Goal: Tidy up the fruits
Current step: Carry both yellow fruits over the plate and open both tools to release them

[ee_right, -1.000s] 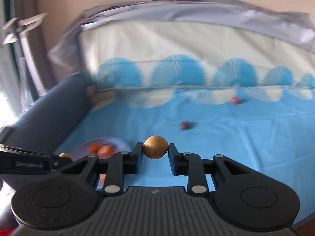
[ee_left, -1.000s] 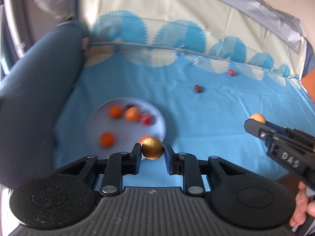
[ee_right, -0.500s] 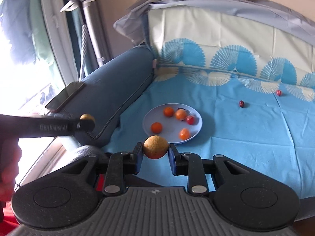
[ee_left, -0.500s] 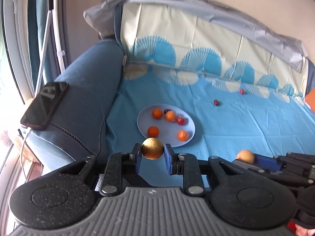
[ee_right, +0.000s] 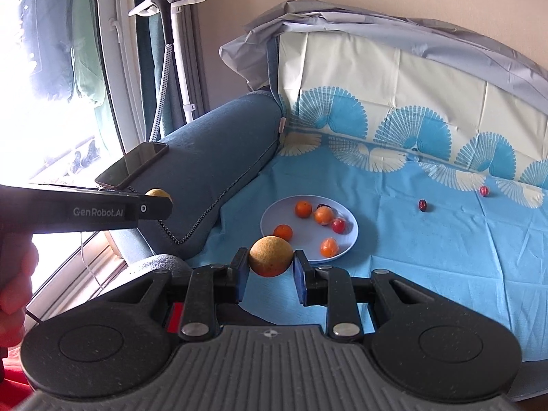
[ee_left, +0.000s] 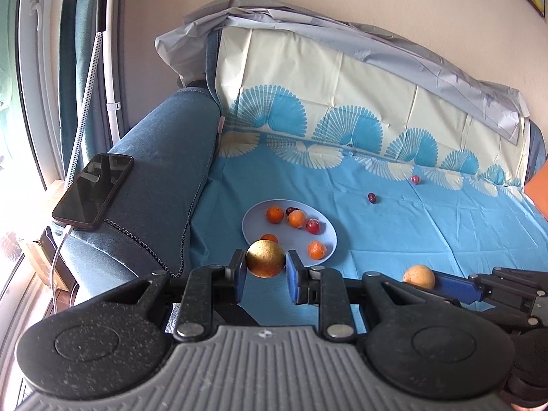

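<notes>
My left gripper [ee_left: 265, 267] is shut on a yellow-brown round fruit [ee_left: 265, 259]. My right gripper [ee_right: 270, 265] is shut on a similar tan fruit [ee_right: 271, 256]; that gripper also shows at the right edge of the left wrist view. Both are held back from the sofa seat, above its front edge. A pale blue plate [ee_left: 255, 226] on the blue cloth holds several small oranges [ee_left: 275, 214] and a red fruit [ee_left: 313, 226]. Two dark red fruits [ee_left: 372, 198] [ee_left: 415, 179] lie loose farther back on the cloth.
A blue sofa armrest [ee_left: 161, 171] with a dark phone [ee_left: 94, 188] and its cable stands at the left. A patterned cloth covers the seat and backrest. A window, a white stand [ee_right: 181, 51] and a hand [ee_right: 13, 291] on the left gripper's handle are at the left.
Both grippers have pulled back and up from the plate with their fruits still held. The view has widened to show the armrest, phone and window.
</notes>
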`<state>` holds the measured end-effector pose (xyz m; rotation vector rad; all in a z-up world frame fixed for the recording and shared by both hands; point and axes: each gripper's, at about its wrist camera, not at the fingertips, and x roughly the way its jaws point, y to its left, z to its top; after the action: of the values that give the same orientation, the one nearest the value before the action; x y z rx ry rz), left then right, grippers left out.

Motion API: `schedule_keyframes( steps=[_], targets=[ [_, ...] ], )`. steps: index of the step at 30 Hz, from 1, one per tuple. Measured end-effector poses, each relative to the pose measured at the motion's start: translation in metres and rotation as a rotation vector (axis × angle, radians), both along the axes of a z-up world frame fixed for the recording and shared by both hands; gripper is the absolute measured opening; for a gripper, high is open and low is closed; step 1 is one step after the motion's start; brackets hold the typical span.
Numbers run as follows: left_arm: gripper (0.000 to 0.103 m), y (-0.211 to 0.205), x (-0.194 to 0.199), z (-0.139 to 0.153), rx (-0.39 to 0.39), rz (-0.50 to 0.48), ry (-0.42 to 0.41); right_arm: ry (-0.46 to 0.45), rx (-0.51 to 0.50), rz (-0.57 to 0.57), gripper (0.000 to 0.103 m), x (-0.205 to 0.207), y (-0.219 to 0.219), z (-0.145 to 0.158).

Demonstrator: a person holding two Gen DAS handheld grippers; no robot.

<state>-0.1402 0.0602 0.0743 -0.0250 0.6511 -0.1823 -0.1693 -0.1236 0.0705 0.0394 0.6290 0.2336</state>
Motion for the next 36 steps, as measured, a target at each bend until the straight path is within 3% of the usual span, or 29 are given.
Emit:
schedule_keyframes(
  steps=[17, 36],
  targets=[
    [0.027, -0.001, 0.017, -0.006, 0.02, 0.008, 0.031, 0.019, 0.014, -0.026, 0.029, 0.007, -0.004, -0.008],
    [0.027, -0.024, 0.11, -0.031, 0.045, -0.034, 0.122, 0.08, 0.019, -0.075, 0.029, 0.078, -0.017, -0.042]
  ],
)
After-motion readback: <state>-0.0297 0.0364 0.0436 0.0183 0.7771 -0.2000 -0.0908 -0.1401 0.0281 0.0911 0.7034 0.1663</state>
